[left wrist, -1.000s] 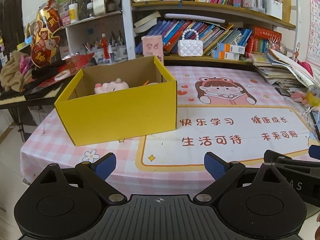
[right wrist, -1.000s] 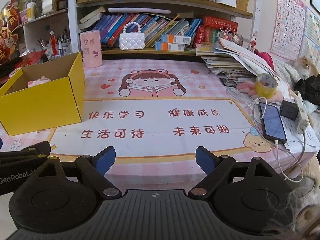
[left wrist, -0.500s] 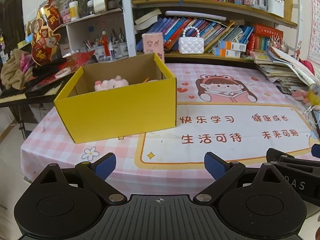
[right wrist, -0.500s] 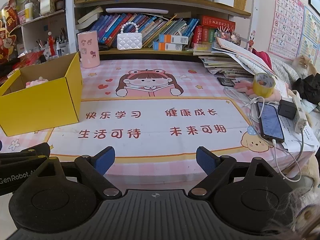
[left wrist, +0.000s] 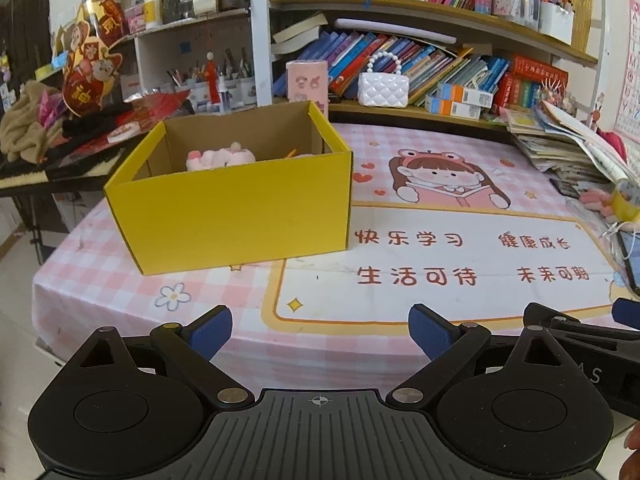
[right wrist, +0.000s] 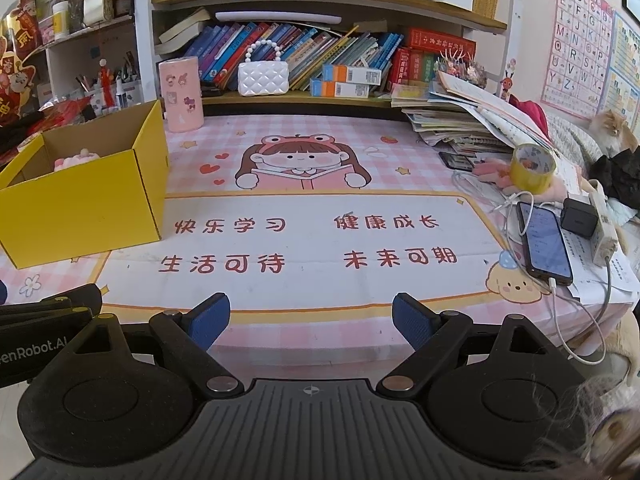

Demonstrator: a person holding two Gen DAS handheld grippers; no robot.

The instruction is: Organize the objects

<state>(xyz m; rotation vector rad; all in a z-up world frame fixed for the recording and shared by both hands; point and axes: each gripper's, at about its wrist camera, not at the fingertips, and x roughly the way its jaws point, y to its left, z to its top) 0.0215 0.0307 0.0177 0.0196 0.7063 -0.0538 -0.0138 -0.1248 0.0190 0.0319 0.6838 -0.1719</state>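
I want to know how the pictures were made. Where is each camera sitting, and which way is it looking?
Left wrist: sits on the left gripper, looks forward and down at the yellow box; its open blue fingers show.
Right wrist: sits on the right gripper, faces the pink table mat, phone and tape roll; its open fingers show.
Both see the box, mat and bookshelf.

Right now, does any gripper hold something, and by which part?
Nothing is held. The left gripper and the right gripper are both open and empty.

phone (right wrist: 546,242), tape roll (right wrist: 534,168), white purse (right wrist: 263,78)
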